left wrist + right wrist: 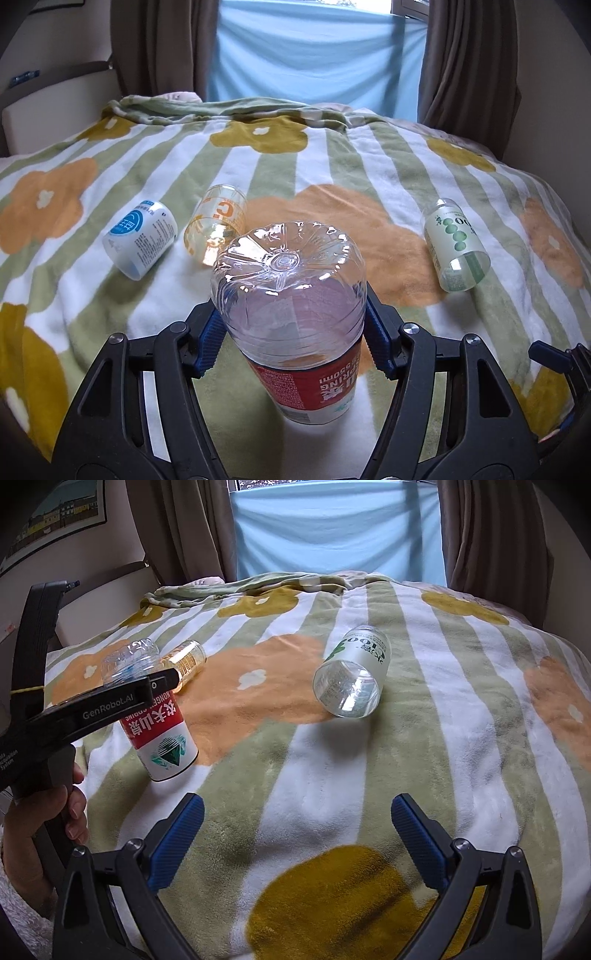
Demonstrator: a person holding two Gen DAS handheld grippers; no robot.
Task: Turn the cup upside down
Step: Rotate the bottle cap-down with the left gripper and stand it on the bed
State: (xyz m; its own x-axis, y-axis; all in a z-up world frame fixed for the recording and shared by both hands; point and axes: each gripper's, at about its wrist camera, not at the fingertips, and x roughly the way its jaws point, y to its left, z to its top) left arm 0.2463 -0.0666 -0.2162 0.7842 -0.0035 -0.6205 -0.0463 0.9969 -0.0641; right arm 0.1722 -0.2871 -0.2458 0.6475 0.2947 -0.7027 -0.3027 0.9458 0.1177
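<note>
Four cups on the bed: left of the red cup (295, 325), two lie tipped. Left gripper (291, 332) fingers pinch the red one, base up, rim on the blanket. Well right, green cup (351, 672) lies sideways, mouth toward the right gripper's (295, 842) spread, empty fingers — nearest.

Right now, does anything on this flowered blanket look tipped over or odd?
Three cut-bottle cups lie on their sides: the blue-labelled white cup, the clear orange-printed cup and the green-labelled clear cup. Only the red-labelled clear plastic cup, clamped in the left gripper, stands mouth-down.
</note>
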